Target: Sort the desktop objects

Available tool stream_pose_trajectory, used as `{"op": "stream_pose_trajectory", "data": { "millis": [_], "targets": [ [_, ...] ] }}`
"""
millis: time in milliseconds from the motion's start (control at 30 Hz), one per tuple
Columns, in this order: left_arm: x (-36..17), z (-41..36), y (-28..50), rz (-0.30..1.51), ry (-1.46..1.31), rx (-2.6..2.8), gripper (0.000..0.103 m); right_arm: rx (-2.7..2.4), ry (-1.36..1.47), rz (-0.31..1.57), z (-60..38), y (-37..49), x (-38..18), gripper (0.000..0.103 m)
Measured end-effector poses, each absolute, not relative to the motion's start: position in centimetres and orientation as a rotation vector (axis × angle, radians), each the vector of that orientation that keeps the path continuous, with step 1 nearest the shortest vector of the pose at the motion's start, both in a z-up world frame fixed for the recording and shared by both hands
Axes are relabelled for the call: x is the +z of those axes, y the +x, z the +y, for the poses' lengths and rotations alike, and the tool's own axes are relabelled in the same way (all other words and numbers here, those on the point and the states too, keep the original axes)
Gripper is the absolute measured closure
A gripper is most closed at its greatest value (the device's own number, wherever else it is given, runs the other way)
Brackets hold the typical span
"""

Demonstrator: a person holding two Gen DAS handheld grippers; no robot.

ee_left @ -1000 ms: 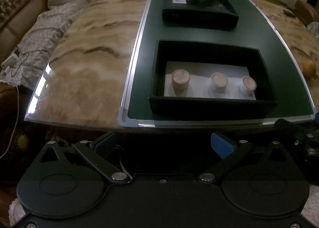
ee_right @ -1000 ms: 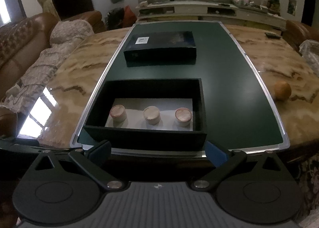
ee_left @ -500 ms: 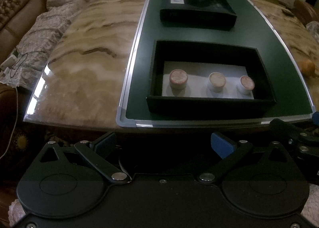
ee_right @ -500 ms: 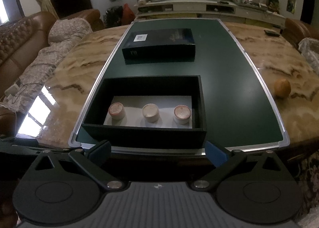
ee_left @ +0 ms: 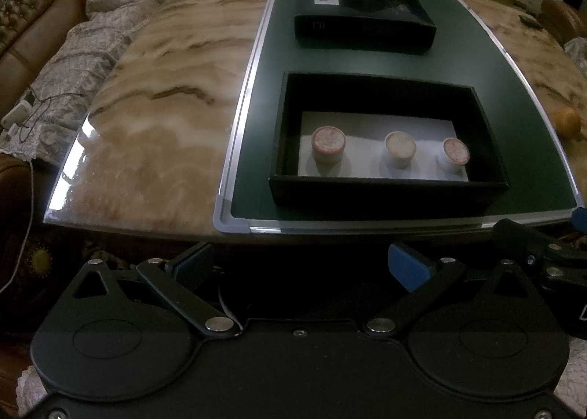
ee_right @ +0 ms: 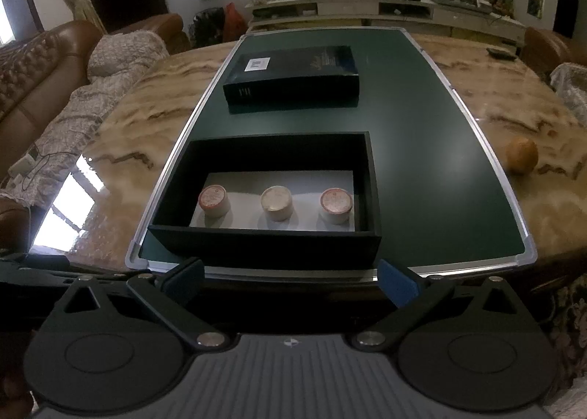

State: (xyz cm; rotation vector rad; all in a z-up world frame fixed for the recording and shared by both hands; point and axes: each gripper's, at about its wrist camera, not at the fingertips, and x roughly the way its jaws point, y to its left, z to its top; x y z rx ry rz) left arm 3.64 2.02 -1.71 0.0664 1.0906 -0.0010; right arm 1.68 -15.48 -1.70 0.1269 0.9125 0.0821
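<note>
An open black box (ee_left: 385,195) (ee_right: 264,246) stands near the front edge of a dark green mat (ee_left: 264,88) (ee_right: 422,162). Three small round pots stand in a row on its white floor: a red-lidded one (ee_left: 327,144) (ee_right: 213,201) at left, a pale one (ee_left: 400,149) (ee_right: 276,202) in the middle, a red-lidded one (ee_left: 454,155) (ee_right: 336,204) at right. Behind it lies the black lid (ee_left: 365,21) (ee_right: 293,77) with a white label. My left gripper (ee_left: 301,266) and right gripper (ee_right: 290,277) both hang open and empty, short of the table's front edge.
The mat lies on a marble table (ee_left: 157,107) (ee_right: 513,107). An orange fruit (ee_left: 567,121) (ee_right: 521,155) sits on the marble right of the mat. A brown sofa with blankets (ee_left: 55,52) (ee_right: 55,88) is at left. The right gripper's body (ee_left: 543,257) shows at the left wrist view's right edge.
Both grippers have drawn back and risen slightly, so the box and mat look smaller and lower in view. Nothing on the table has moved, and both stay open.
</note>
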Motion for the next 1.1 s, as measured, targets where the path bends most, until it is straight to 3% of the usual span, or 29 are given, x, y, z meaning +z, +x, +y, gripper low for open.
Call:
{"op": "stream_pose_trajectory", "data": {
  "millis": [1100],
  "targets": [
    [-2.7, 2.0, 4.5, 1.120, 0.066, 0.001, 0.000, 0.053, 0.126, 0.966, -15.6, 3.0, -3.2, 0.000]
  ]
}}
